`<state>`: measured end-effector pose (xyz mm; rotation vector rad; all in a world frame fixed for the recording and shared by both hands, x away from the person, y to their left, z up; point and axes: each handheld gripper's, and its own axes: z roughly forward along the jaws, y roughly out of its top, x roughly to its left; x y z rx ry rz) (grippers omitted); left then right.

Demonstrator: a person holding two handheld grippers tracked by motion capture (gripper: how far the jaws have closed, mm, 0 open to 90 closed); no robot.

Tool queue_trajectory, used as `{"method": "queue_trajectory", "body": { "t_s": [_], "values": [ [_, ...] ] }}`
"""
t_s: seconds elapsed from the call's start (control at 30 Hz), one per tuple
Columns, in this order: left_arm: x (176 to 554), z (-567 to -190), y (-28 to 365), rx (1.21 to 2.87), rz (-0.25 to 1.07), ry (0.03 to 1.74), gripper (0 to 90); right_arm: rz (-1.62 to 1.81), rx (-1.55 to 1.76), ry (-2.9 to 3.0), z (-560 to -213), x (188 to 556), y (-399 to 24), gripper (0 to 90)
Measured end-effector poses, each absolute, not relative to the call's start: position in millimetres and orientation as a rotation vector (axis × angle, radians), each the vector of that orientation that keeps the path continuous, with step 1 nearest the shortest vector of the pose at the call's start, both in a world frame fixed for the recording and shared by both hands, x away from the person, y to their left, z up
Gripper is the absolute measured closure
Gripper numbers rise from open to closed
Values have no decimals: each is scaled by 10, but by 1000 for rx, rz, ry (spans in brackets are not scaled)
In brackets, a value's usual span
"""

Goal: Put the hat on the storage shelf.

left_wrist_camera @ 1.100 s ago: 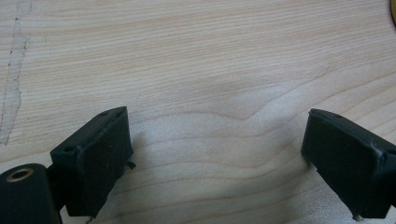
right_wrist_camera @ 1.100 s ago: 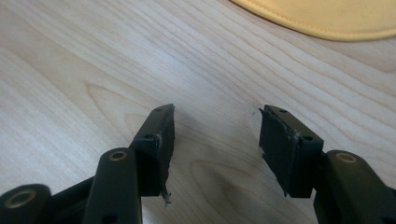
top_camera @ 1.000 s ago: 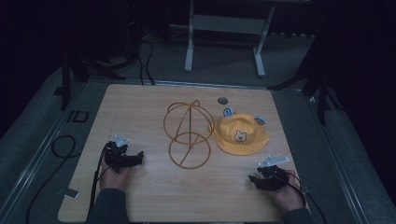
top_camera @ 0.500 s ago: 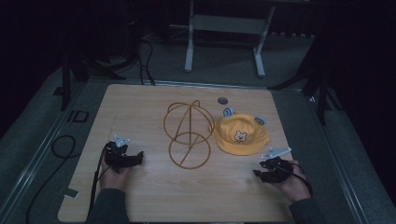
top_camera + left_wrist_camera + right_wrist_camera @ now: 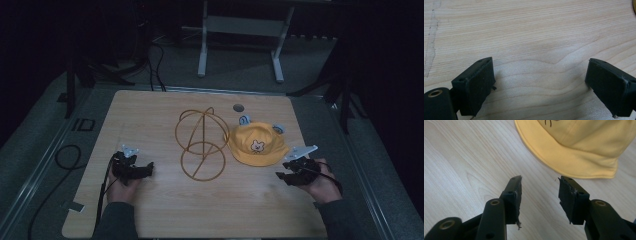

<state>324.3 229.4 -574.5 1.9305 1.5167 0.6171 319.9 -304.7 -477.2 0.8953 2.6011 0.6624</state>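
- High view: above near edge, facing forward and down, whole table [image 5: 150,210] in frame.
- Left gripper view: very close, facing down at bare wood.
- Right gripper view: close to table; shares hat [image 5: 584,147] brim with high view.

Black grippers [image 5: 131,167], grey top plates, dark sleeves.

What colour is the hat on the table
Yellow, with a small bear face on the front. The hat shows best in the high view.

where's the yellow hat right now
In the high view the yellow hat lies flat on the right half of the table, just right of the wire stand and just beyond the open right gripper.
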Motion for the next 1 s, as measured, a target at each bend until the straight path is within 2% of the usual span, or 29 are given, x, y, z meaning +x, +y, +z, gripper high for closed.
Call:
{"method": "queue_trajectory", "body": {
  "t_s": [0.6, 1.0],
  "values": [
    [3243, -5744, 2296, 1933, 617, 1516, 86, 643, 772, 2596, -4359, 3436, -2894, 499],
    [3249, -5745, 2292, 1929, 620, 1517, 86, 661, 701, 2594, -4038, 3776, -2702, 539]
  ]
}}
